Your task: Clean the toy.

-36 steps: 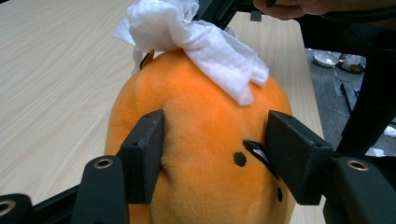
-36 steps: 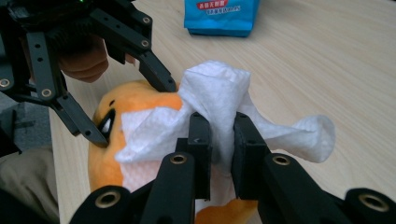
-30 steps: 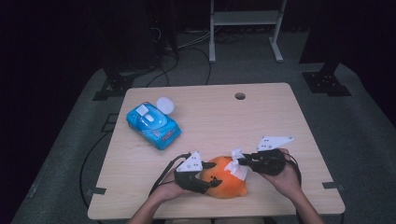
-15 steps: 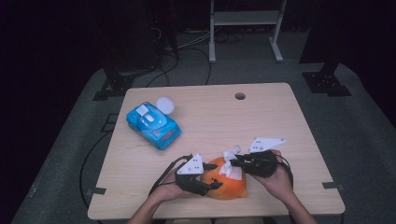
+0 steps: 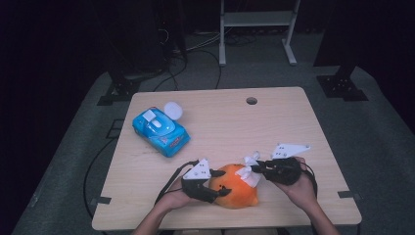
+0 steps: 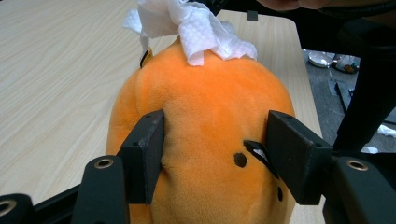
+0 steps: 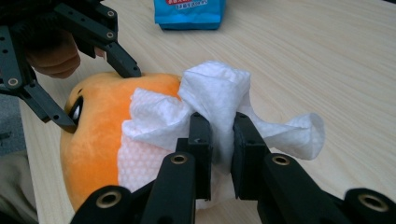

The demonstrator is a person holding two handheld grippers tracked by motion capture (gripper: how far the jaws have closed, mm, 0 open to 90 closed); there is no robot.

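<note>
Between your left gripper's point(image 6: 212, 154) jaws sits the orange plush toy point(image 6: 205, 135): both black pads press into its sides, left pad on plain fur, right pad just beside a small black mark on the fabric. So the L jaws are clamped on the toy, held part-way apart by its body. From the high view that gripper point(image 5: 209, 188) grips the toy point(image 5: 235, 188) at its left side, near the front edge of the table point(image 5: 220, 117), w/ your hand behind it.

Your right gripper point(image 7: 219, 135) has its jaws pressed nearly together, pinching a crumpled white wipe point(image 7: 210, 107). The wipe bulges out above the pads, one loose end curls off to the right of the jaws, the rest drapes left and down onto the toy's point(image 7: 98, 140) orange surface, touching it. In the left gripper view the same wipe point(image 6: 191, 23) lies on the far top of the toy, beyond the jaws. High view: R gripper point(image 5: 257, 169) meets the toy from the right, wipe point(image 5: 247, 171) at the tips.

Well beyond both sets of jaws, far left on the table, lies a blue wipes pack point(image 5: 160, 131) w/ a white round lid point(image 5: 172, 110) just beside it.
</note>
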